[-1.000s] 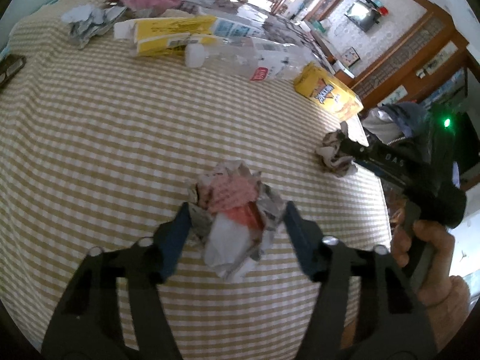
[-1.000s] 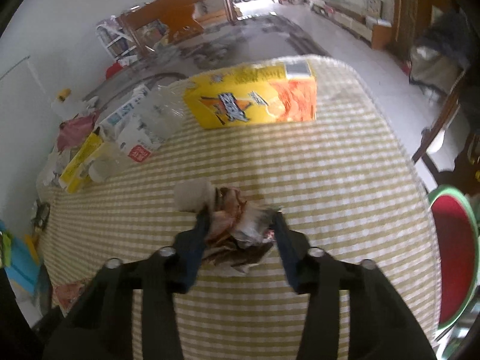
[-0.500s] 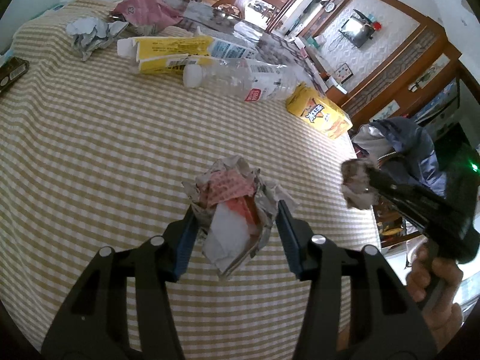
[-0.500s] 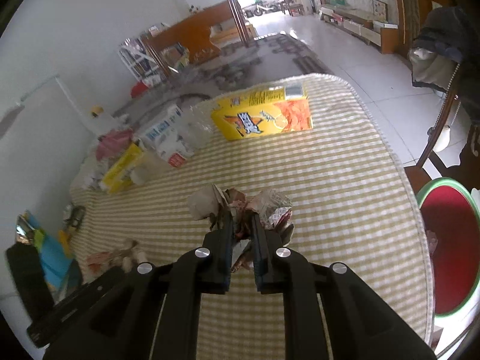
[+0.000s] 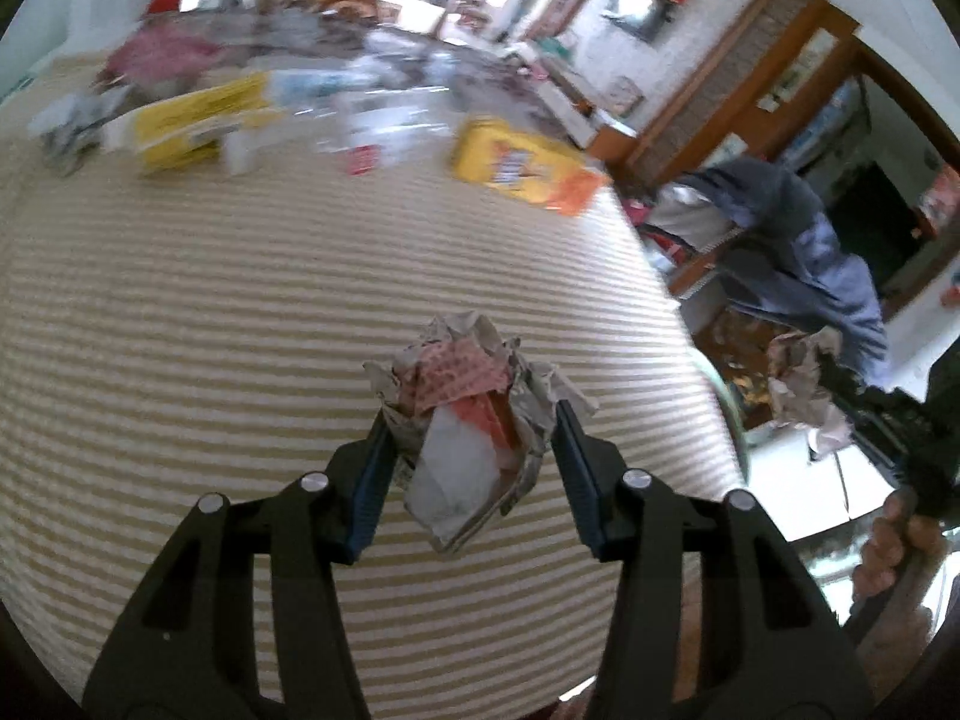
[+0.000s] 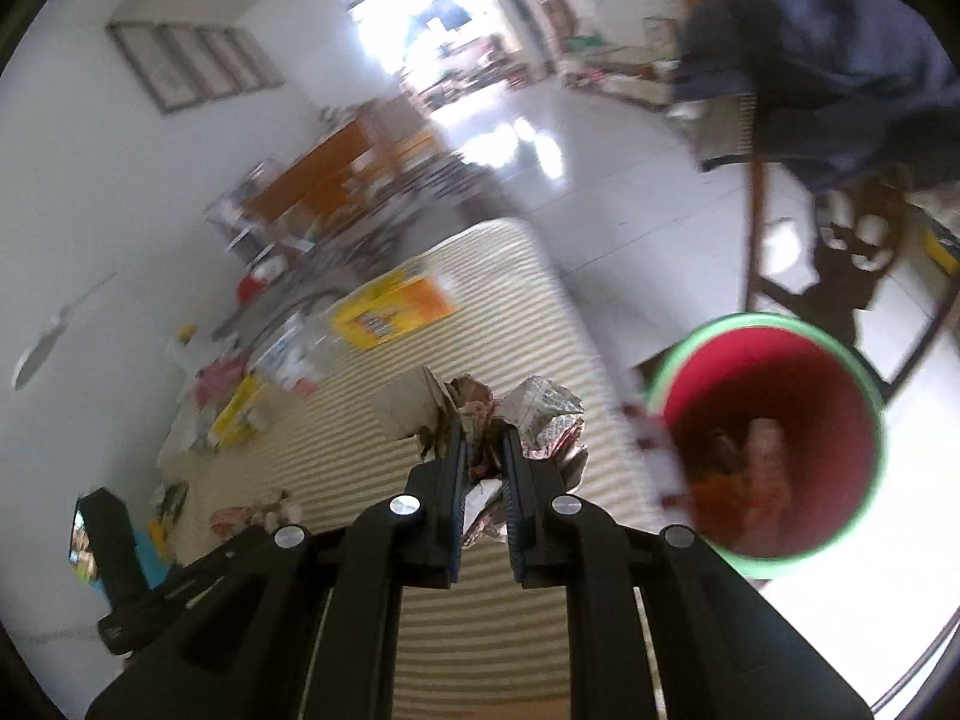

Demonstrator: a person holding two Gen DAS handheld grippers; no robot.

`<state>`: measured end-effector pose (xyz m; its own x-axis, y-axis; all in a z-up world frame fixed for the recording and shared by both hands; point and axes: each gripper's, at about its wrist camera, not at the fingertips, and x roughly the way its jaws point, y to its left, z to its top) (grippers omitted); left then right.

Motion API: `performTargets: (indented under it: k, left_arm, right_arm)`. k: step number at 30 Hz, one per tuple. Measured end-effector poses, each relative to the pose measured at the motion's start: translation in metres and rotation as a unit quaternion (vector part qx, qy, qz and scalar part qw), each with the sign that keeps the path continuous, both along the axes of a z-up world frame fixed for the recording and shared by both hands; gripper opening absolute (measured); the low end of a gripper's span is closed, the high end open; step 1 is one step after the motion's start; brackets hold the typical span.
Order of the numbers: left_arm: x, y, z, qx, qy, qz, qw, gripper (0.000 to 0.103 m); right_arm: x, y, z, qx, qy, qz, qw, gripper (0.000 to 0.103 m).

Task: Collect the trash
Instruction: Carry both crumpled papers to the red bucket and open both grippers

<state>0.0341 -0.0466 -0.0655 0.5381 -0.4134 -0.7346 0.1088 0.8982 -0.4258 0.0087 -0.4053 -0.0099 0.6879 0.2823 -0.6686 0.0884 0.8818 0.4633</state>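
Note:
My left gripper (image 5: 471,438) is shut on a crumpled wad of newspaper with red and white patches (image 5: 468,414), held above the checked tablecloth (image 5: 240,312). Off the table's right edge, the right gripper (image 5: 840,396) carries a second crumpled paper wad (image 5: 798,384). In the right wrist view, my right gripper (image 6: 483,450) is shut on that crumpled newspaper wad (image 6: 540,414), lifted near the table's edge. A red bin with a green rim (image 6: 771,444) stands on the floor to the right, with some trash inside.
At the table's far side lie a yellow box (image 5: 528,168), a clear plastic bottle (image 5: 336,132), yellow cartons (image 5: 192,120) and more crumpled paper (image 5: 66,126). A chair draped with a dark jacket (image 5: 798,252) stands right of the table. A hand (image 5: 894,546) holds the right gripper's handle.
Both grippers closed on their paper wads and lifted them off the cloth. The right gripper swung right toward the table edge, bringing the red bin into its view.

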Motion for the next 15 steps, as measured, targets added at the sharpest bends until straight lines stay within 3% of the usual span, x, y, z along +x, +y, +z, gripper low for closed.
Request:
performTargets:
  k: [5,11,15]
  left_arm:
    - [0.017,-0.075,0.014,-0.053,0.004,-0.075,0.9957,0.049]
    - [0.026,-0.186,0.031,-0.028,-0.012,-0.193,0.9808,0.049]
    - [0.032,-0.233,0.031,-0.02,-0.007,-0.24,0.9705,0.051]
  right_arm:
    - [-0.013,-0.046,-0.014,0.005,0.006,-0.062,0.998,0.011]
    - [-0.029,-0.09,-0.034,0.031,0.017,-0.119,0.992,0.011]
    - [-0.039,-0.114,-0.045,0.042,0.022,-0.149,0.988,0.011]
